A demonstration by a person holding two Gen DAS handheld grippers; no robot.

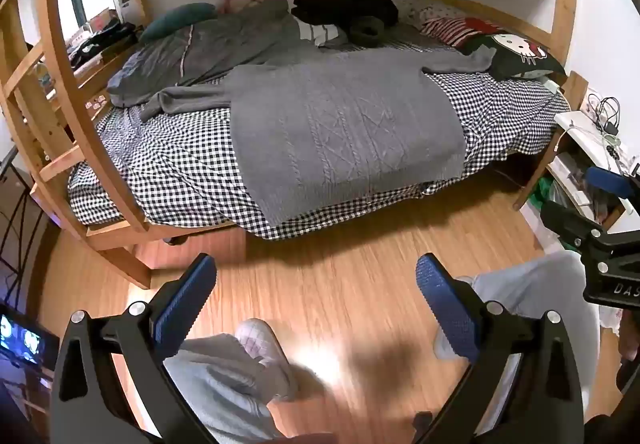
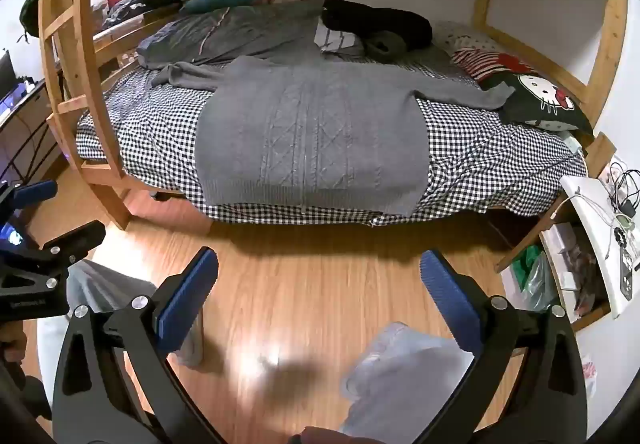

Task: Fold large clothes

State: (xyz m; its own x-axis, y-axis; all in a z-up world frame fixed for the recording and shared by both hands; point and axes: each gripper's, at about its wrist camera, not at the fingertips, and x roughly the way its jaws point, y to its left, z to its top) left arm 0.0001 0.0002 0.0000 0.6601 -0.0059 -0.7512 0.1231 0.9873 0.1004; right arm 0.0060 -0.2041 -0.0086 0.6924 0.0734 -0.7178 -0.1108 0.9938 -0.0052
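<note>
Both claws wide, sweater spread out on the bed.

The grey cable-knit sweater [image 1: 340, 124] lies flat across the checked sheet [image 1: 168, 160], hem hanging over the bed's near edge, one sleeve reaching toward the left end, the other toward the cartoon-cat pillow [image 1: 516, 52] at the right end. The left gripper [image 1: 316, 300] hangs over the wooden floor [image 1: 340, 276], jaws spread, nothing between them (slippered feet below). The right gripper [image 2: 320, 292] likewise: gaping, empty, well short of the bed.
</note>
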